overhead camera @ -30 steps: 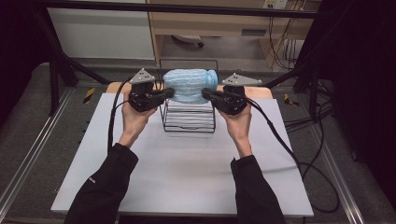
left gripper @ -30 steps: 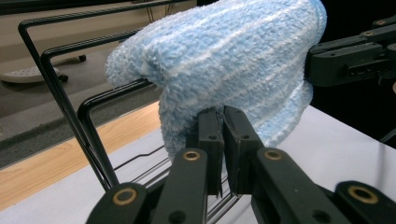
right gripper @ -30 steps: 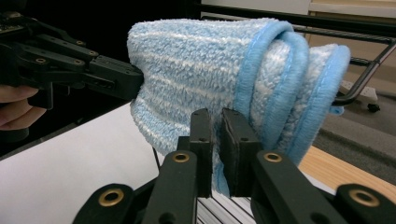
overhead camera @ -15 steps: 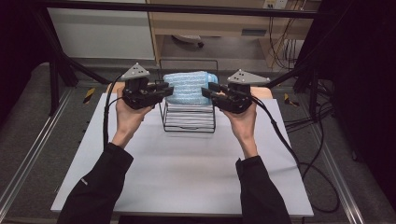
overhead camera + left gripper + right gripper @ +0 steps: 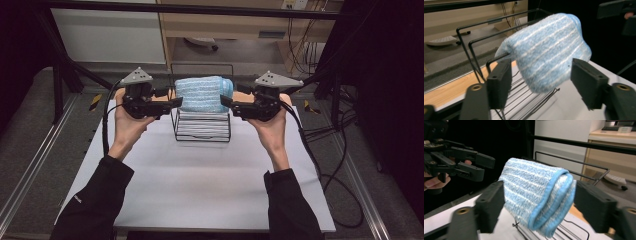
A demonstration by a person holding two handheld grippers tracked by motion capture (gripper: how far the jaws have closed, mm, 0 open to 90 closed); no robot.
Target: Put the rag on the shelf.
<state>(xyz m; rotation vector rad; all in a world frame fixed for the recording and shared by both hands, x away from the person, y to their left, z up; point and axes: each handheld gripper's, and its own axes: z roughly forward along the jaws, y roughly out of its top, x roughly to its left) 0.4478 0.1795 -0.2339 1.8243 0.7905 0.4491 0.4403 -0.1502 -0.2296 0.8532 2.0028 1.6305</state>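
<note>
Draped over a black wire rack [image 5: 201,131], the soft, light blue striped towel [image 5: 202,93] sags between two just-opened claws, left [image 5: 174,102] and right [image 5: 226,100]; best pinched at its folded ends.

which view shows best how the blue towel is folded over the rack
The right gripper view: the towel faces it end-on, so its doubled layers and blue hem show, draped over the wire rack. The left gripper view shows its rounded other end. The high view shows only its striped top.
</note>
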